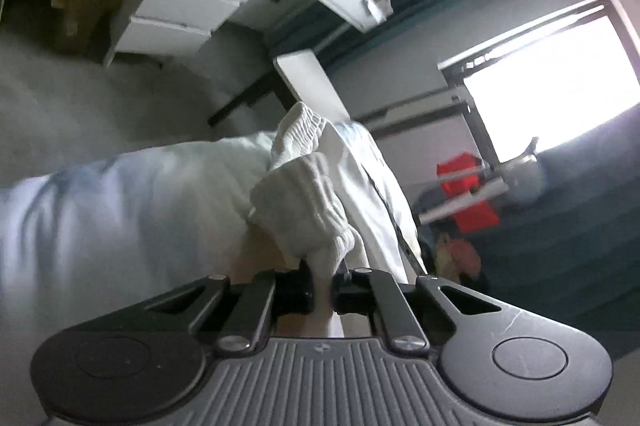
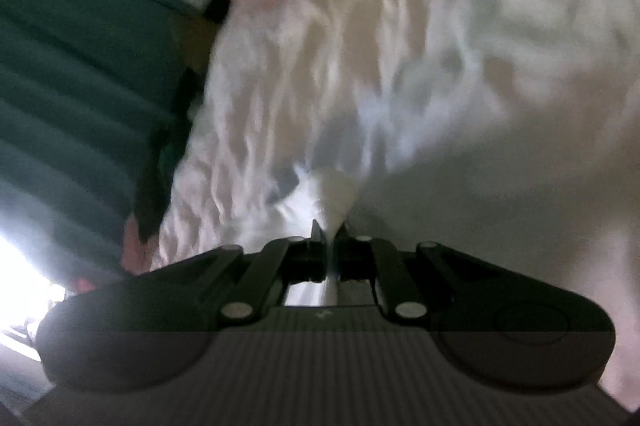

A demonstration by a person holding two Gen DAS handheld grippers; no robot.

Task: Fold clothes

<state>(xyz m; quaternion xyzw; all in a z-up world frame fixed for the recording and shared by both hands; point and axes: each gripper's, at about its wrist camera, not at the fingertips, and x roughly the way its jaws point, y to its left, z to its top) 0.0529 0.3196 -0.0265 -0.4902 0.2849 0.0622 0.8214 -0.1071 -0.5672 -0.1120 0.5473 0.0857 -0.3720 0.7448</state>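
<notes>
Pinching white garment's ribbed cuff (image 1: 316, 202), left gripper (image 1: 322, 290), right gripper (image 2: 329, 246) clamped on white cloth (image 2: 360, 74)

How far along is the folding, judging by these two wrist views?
Early. Done: both grips are made. The left hand-held gripper is shut on the ribbed cuff of a white garment; the right hand-held gripper pinches rumpled white cloth, probably the same garment. In hand: fabric is bunched between the jaws in both views. Left: no flat fold or stacked piece shows, so all folds remain.
</notes>
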